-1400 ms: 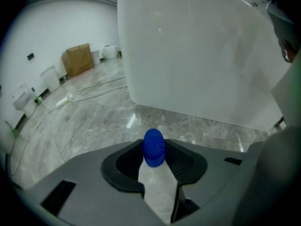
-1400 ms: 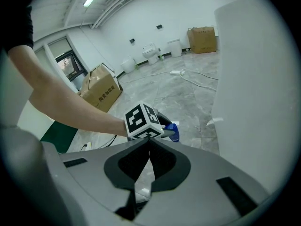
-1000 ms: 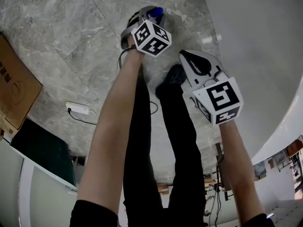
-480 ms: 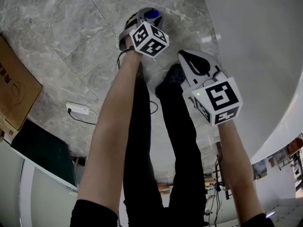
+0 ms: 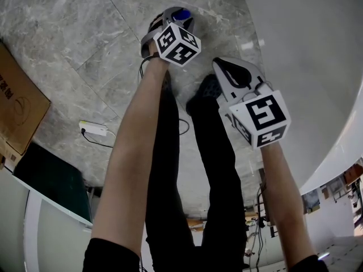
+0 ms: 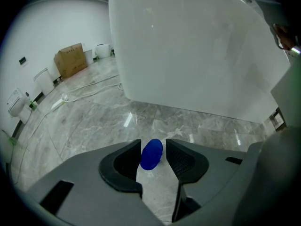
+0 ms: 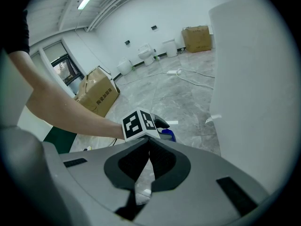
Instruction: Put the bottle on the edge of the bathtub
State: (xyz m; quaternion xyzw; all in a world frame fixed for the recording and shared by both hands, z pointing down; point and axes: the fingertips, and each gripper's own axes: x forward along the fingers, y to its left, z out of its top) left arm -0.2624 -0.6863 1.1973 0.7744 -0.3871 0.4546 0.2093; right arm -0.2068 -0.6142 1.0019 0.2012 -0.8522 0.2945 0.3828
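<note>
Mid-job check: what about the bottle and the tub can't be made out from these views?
Bottle: only a blue shape shows between the left tool's jaws, which have just been opening; its form is unclear, crowded by the jaws in the left gripper view, mostly behind the marker cube in the head view.
Bathtub: its edge cannot be told from its wall, plain white throughout; the frame's top cuts it off in the left gripper view.

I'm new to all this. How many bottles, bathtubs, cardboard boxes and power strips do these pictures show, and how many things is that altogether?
bottle: 1
bathtub: 1
cardboard boxes: 2
power strip: 1
Total: 5
</note>
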